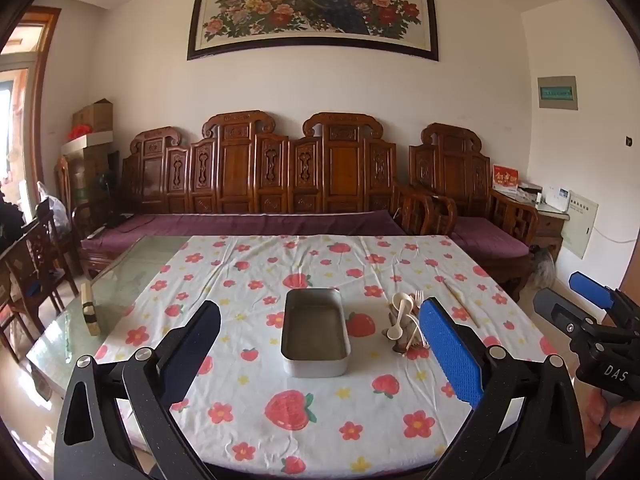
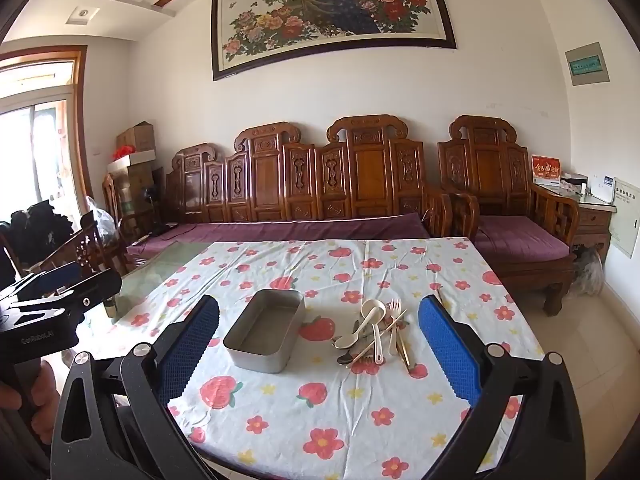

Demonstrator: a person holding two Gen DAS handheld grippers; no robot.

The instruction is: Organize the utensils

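An empty grey metal tray (image 1: 315,334) (image 2: 264,330) sits mid-table on a white cloth printed with strawberries and flowers (image 1: 312,408) (image 2: 320,404). To its right lies a heap of utensils (image 1: 404,322) (image 2: 374,334): cream spoons, a fork, chopsticks and dark metal pieces. A lone chopstick (image 1: 460,300) lies further right. My left gripper (image 1: 320,348) hovers open over the near table, facing the tray, nothing between its fingers. My right gripper (image 2: 318,344) is open too, empty, with tray and heap ahead. Each gripper shows at the edge of the other's view.
Bare glass tabletop (image 1: 116,280) extends left of the cloth, with a small wooden block (image 1: 90,312) on it. A carved wooden sofa with purple cushions (image 1: 256,208) stands behind the table. Wooden chairs (image 1: 32,264) stand at the left. A hand (image 2: 24,396) holds the left gripper's handle.
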